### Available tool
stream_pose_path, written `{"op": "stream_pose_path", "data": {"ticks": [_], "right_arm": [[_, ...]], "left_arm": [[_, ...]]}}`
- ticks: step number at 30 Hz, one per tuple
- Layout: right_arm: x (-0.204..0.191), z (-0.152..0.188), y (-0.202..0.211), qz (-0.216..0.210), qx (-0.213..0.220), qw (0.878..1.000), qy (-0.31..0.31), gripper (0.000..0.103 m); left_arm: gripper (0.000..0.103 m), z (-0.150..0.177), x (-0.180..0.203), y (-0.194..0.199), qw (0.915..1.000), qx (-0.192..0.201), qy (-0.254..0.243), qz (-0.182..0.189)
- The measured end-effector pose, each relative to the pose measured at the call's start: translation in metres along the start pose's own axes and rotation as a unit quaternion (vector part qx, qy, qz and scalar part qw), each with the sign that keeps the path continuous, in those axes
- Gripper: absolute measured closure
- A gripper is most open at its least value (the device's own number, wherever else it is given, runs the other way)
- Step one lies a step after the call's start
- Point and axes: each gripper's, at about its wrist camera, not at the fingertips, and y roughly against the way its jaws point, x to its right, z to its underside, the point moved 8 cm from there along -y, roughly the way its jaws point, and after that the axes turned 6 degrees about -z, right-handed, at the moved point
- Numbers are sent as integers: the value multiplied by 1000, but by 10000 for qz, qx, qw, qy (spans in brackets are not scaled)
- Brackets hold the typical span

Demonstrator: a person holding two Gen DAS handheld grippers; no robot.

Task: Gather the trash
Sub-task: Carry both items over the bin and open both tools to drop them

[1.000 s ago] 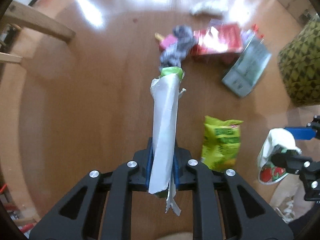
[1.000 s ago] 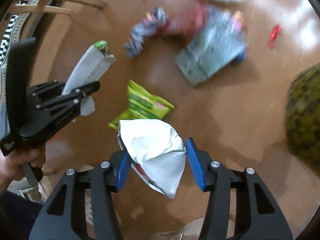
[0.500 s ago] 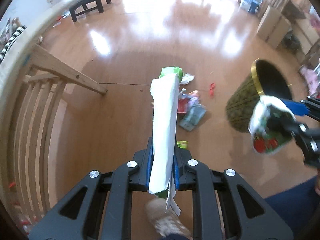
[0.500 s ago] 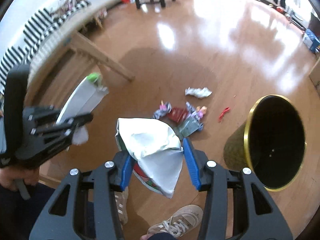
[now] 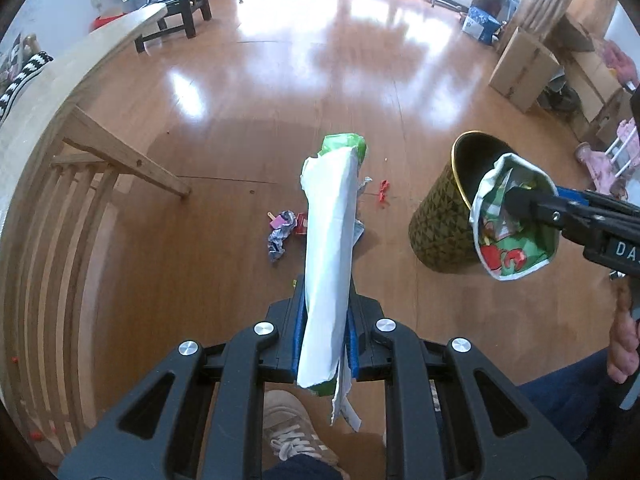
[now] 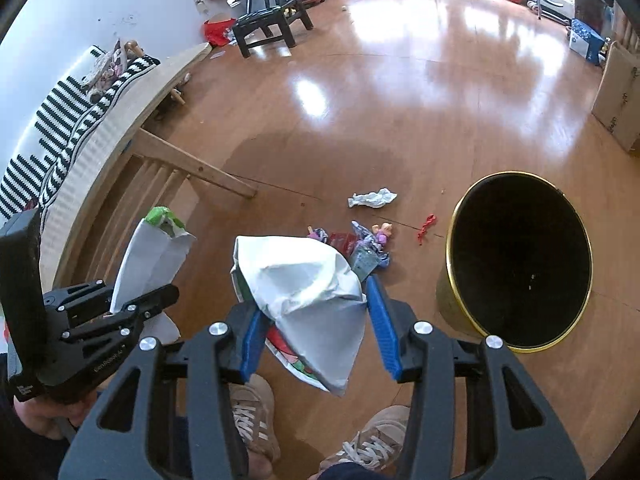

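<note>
My left gripper point(image 5: 323, 336) is shut on a long silver-and-green snack bag point(image 5: 330, 248), held high above the floor; it also shows in the right wrist view point(image 6: 150, 256). My right gripper point(image 6: 316, 324) is shut on a crumpled silver wrapper with red and green print point(image 6: 308, 288); in the left wrist view that wrapper point(image 5: 514, 224) hangs beside the bin's rim. The black bin with a gold rim point(image 6: 516, 256) stands on the floor to the right point(image 5: 444, 216). More trash lies on the floor: a pile of wrappers point(image 6: 360, 248), a white crumpled paper point(image 6: 372, 199) and a red scrap point(image 6: 426, 226).
A wooden slatted bed frame point(image 5: 52, 184) runs along the left. My shoes point(image 6: 256, 412) are below the grippers. Cardboard boxes point(image 5: 524, 68) stand at the far right, a dark stool point(image 6: 272, 24) at the back.
Both grippers have risen from near the floor to standing height with their wrappers. The bin has come into view and the right gripper's wrapper is now close to its rim.
</note>
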Motion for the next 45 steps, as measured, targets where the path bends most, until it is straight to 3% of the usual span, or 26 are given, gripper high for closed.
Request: {"op": "stream_pose_path", "data": {"ticks": [8, 14, 20, 27, 32, 45], "right_arm": [[12, 2, 4, 50, 10, 9999, -143, 56], [44, 1, 18, 173, 165, 9987, -457, 56], [105, -2, 55, 593, 534, 9919, -988, 55], [191, -1, 92, 1048, 856, 9746, -1783, 55], [220, 2, 92, 1195, 821, 9682, -2040, 55], [238, -4, 68, 1242, 625, 9646, -2243, 54]], "left_arm": [[87, -3, 20, -7, 9999, -71, -122, 47], [87, -10, 43, -14, 9994, -78, -296, 140], [87, -23, 106, -28, 9963, -91, -789, 332], [87, -36, 202, -64, 9911, -222, -888, 963], [87, -38, 245, -88, 9883, -374, -952, 1134], [86, -46, 260, -107, 9871, -436, -1017, 1156]]}}
